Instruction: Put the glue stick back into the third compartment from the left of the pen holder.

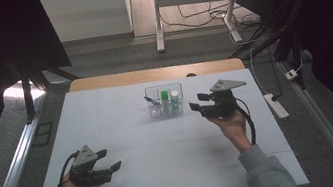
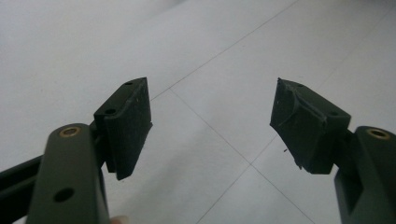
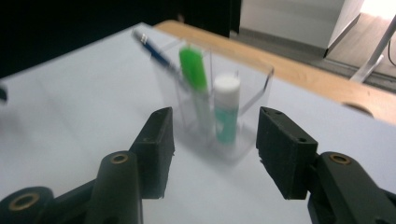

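A clear plastic holder [image 1: 164,101] stands at the middle back of the white table [image 1: 162,144]. It holds a blue pen [image 3: 154,51], a green marker [image 3: 192,67] and a white-capped glue stick [image 3: 227,109]. My right gripper [image 1: 195,101] hovers just right of the holder, jaws open and empty, pointing toward it. In the right gripper view the holder [image 3: 212,107] stands a short way beyond my right gripper [image 3: 215,149]. My left gripper [image 1: 108,160] rests near the front left, open and empty, over bare table in the left gripper view [image 2: 212,126].
The table's wooden far edge [image 1: 156,74] runs behind the holder. Beyond it stand white desk legs [image 1: 158,19] and cables on the floor. A power strip [image 1: 276,105] lies off the table's right side. A metal rail [image 1: 10,174] runs along the left.
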Motion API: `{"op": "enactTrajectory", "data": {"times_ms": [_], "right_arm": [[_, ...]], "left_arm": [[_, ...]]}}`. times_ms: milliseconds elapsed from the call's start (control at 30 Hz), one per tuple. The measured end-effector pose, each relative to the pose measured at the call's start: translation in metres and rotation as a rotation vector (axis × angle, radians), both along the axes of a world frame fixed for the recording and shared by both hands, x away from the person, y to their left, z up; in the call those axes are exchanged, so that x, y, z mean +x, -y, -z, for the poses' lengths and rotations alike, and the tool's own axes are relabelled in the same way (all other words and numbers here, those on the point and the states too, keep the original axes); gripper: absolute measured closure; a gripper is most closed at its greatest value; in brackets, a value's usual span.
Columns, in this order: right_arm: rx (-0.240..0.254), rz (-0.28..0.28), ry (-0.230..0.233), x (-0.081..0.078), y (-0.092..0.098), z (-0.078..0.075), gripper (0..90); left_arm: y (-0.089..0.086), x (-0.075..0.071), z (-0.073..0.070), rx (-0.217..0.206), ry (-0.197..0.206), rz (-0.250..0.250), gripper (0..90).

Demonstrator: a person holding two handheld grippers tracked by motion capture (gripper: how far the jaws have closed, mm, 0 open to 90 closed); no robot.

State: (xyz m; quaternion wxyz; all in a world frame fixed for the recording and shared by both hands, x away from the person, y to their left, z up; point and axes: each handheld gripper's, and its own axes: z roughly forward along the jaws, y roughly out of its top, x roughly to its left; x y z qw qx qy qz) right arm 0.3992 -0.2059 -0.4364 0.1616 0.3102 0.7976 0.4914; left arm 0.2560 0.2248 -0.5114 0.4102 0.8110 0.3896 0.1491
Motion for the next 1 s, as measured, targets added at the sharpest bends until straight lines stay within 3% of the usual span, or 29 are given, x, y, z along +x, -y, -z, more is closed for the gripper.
{"op": "enactTrajectory", "data": {"times_ms": [267,467,667,1000], "right_arm": [[-0.044,-0.026,-0.028,-0.044,0.033,0.013,44.3],[-0.091,-0.031,-0.041,-0.066,0.059,0.025,43.4],[-0.103,-0.027,-0.070,-0.076,0.075,0.036,42.9],[-0.109,-0.038,-0.062,-0.078,0.076,0.038,42.0]], "left_arm": [[0.002,0.000,0.000,0.008,-0.002,0.001,28.4],[0.003,0.000,0.000,0.011,-0.002,0.002,28.3],[0.004,0.001,0.000,0.009,-0.001,0.000,28.3],[0.002,0.001,-0.001,0.000,-0.002,-0.004,28.4]]}}
